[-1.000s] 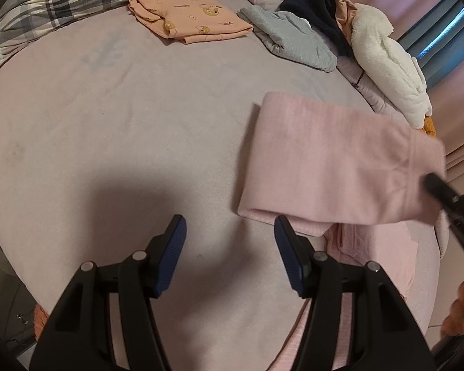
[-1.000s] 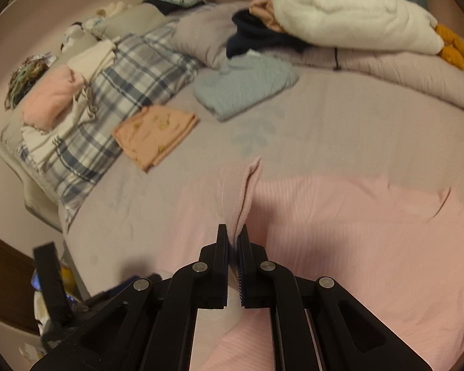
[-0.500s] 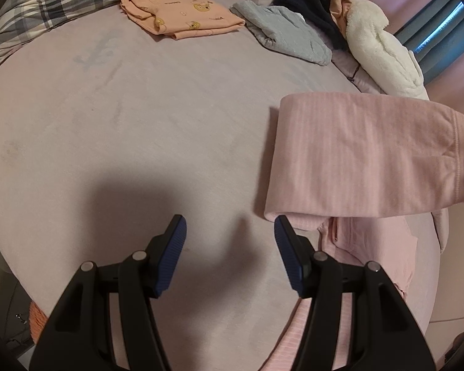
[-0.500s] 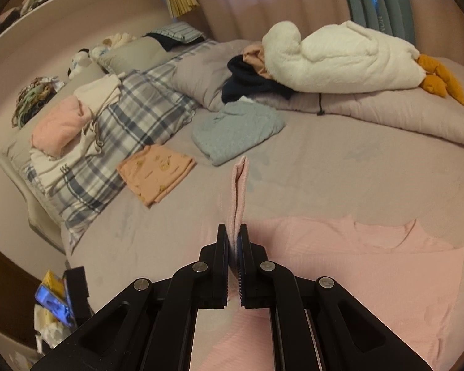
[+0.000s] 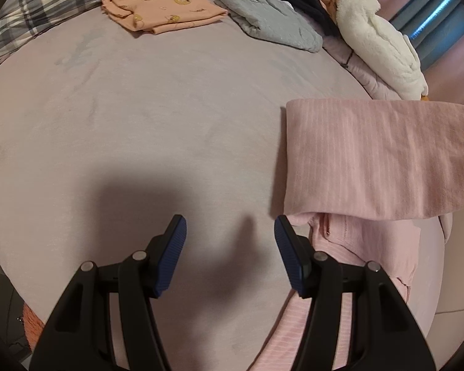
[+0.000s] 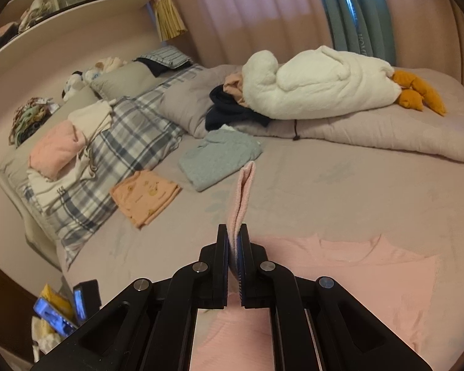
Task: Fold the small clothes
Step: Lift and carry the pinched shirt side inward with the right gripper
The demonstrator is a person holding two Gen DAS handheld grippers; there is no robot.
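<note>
A pink garment [image 5: 371, 157] is spread at the right of the left wrist view, on a mauve bed sheet [image 5: 170, 108], with one doubled part lifted and laid across the rest; in the right wrist view its raised fold [image 6: 242, 198] is seen clamped between the closed jaws of the right gripper [image 6: 234, 241] at lower centre. The left gripper [image 5: 230, 232] is held at the bottom of its view with jaws apart and nothing between them, just beside the garment's edge. A folded orange garment [image 5: 161, 7], a grey garment [image 5: 272, 21] and a white plush toy [image 5: 377, 43] are seen along the top.
</note>
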